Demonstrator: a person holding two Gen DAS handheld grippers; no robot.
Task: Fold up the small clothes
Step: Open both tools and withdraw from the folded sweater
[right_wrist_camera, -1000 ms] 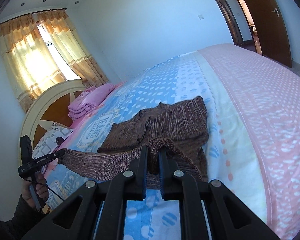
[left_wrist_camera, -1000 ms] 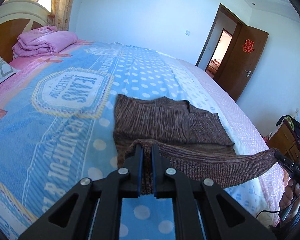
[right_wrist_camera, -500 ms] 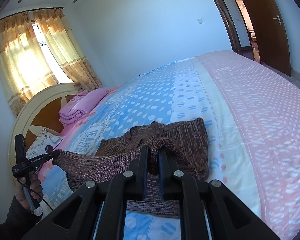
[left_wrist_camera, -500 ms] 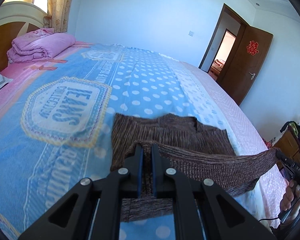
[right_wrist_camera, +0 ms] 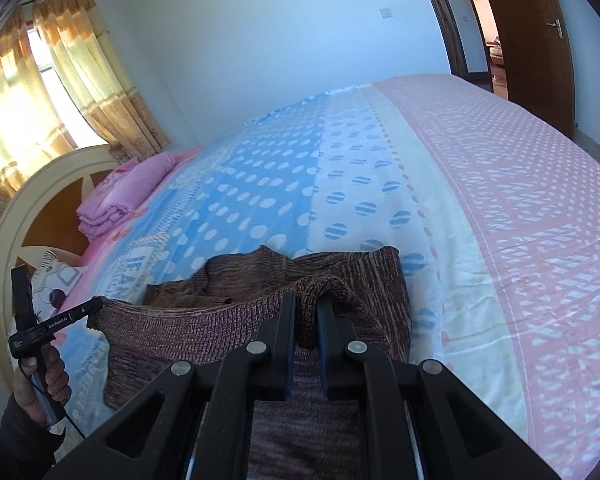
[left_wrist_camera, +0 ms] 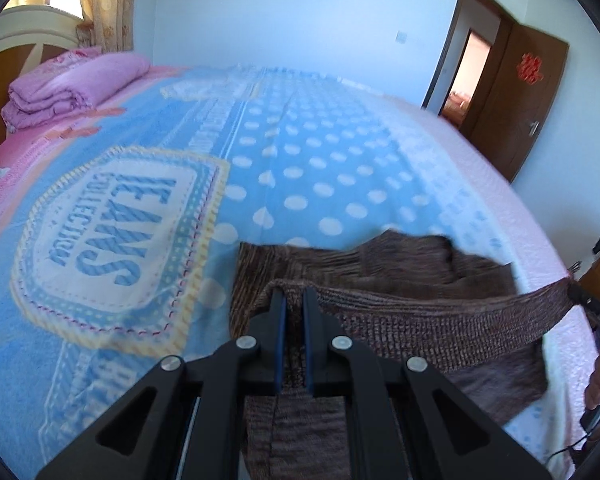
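Observation:
A brown knitted sweater [left_wrist_camera: 380, 268] lies on the bed, its near hem lifted and stretched taut between both grippers. My left gripper [left_wrist_camera: 293, 294] is shut on one corner of the hem. My right gripper [right_wrist_camera: 306, 300] is shut on the other corner of the sweater [right_wrist_camera: 340, 276]. The raised hem hangs over the part that lies flat. The right gripper also shows at the right edge of the left wrist view [left_wrist_camera: 580, 292], and the left gripper shows at the left of the right wrist view [right_wrist_camera: 92, 306].
The bed has a blue polka-dot blanket [left_wrist_camera: 300, 160] with a pink band [right_wrist_camera: 520, 200] on the right. A folded pink quilt [left_wrist_camera: 72, 88] sits by the headboard [right_wrist_camera: 28, 216]. A brown door [left_wrist_camera: 516, 92] stands open at the right.
Both grippers have carried the hem forward over the sweater, so less of the flat part shows beyond the raised edge.

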